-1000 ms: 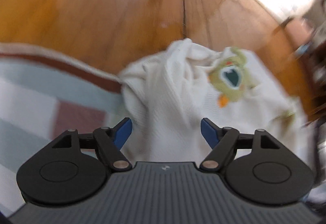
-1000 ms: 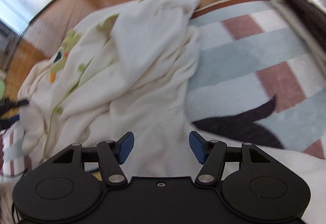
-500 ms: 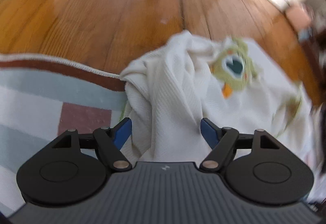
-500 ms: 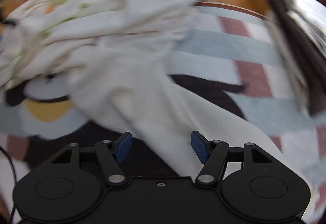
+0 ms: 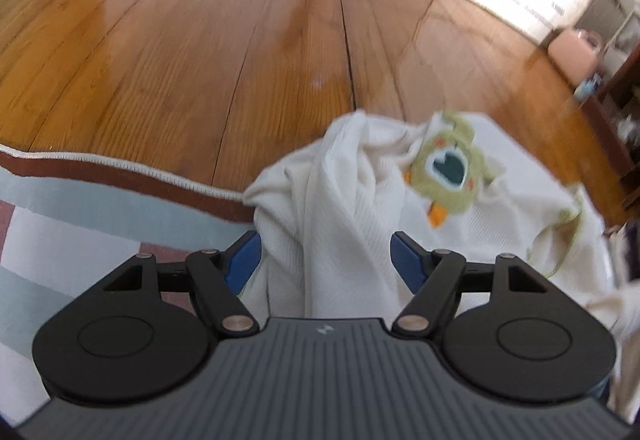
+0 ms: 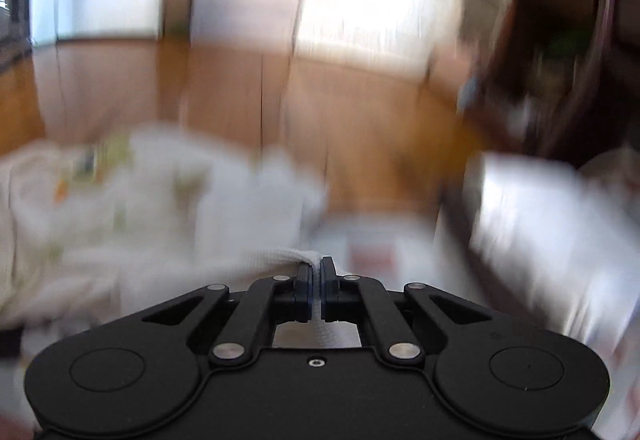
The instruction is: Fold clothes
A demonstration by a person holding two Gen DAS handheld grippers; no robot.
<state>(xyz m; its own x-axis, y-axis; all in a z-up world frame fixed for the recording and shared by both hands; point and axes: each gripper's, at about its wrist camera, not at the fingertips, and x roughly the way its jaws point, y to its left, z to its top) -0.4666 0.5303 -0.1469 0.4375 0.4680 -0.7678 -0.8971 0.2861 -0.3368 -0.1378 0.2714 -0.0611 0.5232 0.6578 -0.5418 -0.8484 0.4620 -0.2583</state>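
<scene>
A cream knit garment (image 5: 340,224) with a green monster patch (image 5: 448,168) lies crumpled at the rug's edge. My left gripper (image 5: 326,258) hangs just above it, open, with a fold of the cloth rising between the blue pads untouched. In the blurred right wrist view, my right gripper (image 6: 316,272) is shut on a white edge of the same garment (image 6: 160,192), which trails away to the left.
A striped rug (image 5: 80,208) with a cream corded border covers the near floor; wooden floorboards (image 5: 200,40) stretch beyond. Dark furniture (image 5: 624,112) and a pink bin (image 5: 572,48) stand at the far right. A pale folded pile (image 6: 540,220) lies on the right in the right wrist view.
My right gripper closed on an edge of the garment and rose, tipping up toward the room. The left gripper stayed over the garment, rolling slightly.
</scene>
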